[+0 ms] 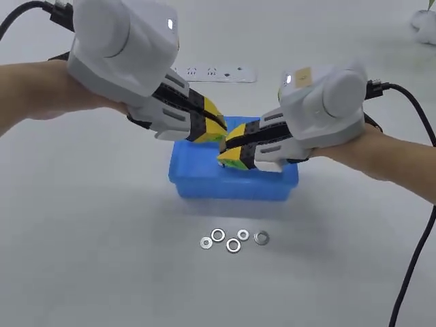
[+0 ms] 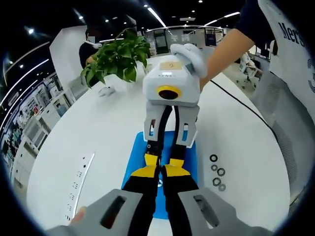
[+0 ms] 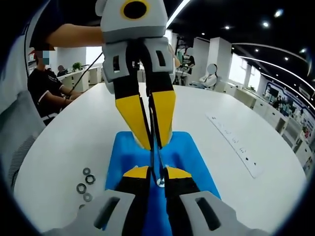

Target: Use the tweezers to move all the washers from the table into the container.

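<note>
The head view looks down on the left gripper [image 1: 219, 129] and the right gripper [image 1: 225, 155] meeting tip to tip over a blue container [image 1: 231, 187] on the white table [image 1: 102, 238], but it hides what lies between the tips. The right gripper view shows it: thin tweezers [image 3: 156, 157] run down the slit between the left gripper's yellow jaws, which are pressed together on them, and their lower end sits between the right gripper's own jaw tips. Those tips stand close together with a narrow gap, and I cannot tell whether they pinch the tweezers or merely flank them. A small shiny round bit shows at the tweezers' lower end; whether it is a washer is not clear. The left gripper view shows its own jaws nearly together over the container, facing the right gripper. The grippers cover most of the container's inside, so what it holds cannot be told. Five washers [image 1: 234, 245] lie in a loose cluster on the table near the container, at its 6 o'clock in the head view. A white power strip [image 1: 214, 72] lies at the container's 12 o'clock, and the left gripper view adds a potted plant [image 2: 118, 59] farther off on the table
</note>
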